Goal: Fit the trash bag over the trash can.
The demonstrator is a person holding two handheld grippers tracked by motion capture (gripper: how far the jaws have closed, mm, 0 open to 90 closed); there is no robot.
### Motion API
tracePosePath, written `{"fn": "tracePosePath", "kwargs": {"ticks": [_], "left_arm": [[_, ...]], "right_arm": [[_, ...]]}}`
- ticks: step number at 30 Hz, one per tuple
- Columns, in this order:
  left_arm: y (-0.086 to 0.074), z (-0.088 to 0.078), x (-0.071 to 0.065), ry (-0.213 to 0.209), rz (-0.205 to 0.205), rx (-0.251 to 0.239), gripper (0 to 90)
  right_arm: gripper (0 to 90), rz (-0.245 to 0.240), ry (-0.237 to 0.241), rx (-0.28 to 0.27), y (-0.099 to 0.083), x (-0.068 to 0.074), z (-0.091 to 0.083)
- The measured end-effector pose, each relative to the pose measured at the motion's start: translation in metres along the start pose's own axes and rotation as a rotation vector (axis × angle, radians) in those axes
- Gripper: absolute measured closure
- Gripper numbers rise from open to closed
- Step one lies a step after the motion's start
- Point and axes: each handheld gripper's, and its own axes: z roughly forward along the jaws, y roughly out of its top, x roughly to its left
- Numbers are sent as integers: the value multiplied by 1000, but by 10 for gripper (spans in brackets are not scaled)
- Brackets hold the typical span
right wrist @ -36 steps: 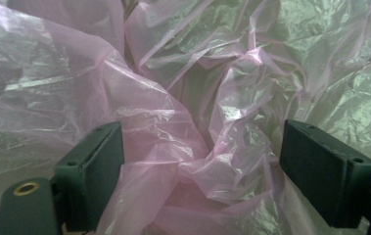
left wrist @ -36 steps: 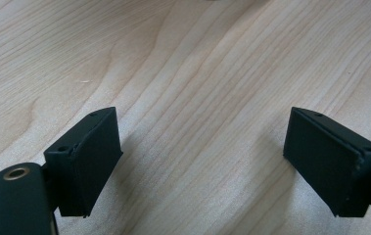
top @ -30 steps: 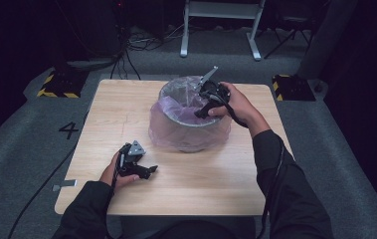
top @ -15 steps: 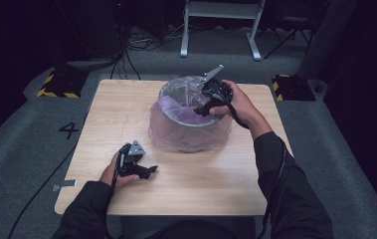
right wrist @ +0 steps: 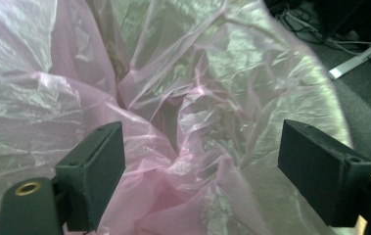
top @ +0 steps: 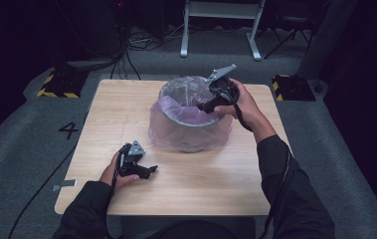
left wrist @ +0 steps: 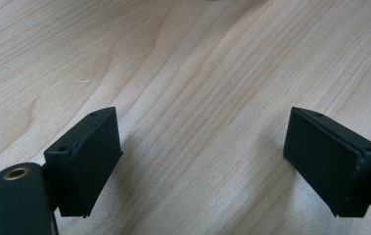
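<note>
Right gripper (top: 207, 104) (jaws apart) over bag-lined bin (top: 188, 119) rim

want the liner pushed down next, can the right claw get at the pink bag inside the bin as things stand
Probably yes. The right claw hangs open over the bin, jaws spread on either side of the crumpled pink bag, with nothing between them and the plastic. The left claw rests away on the table.

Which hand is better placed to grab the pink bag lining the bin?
Right. The right tongs hang open over the pink bag inside the bin; the left tongs rest open on the table.
</note>
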Motion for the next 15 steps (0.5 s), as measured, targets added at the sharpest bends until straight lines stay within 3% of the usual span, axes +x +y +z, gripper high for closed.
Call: {"fn": "tracePosePath", "kwargs": {"ticks": [15], "left_arm": [[0, 0, 0, 0, -1, 1, 138]], "right_arm": [[172, 16, -7, -108, -6, 5, -24]]}}
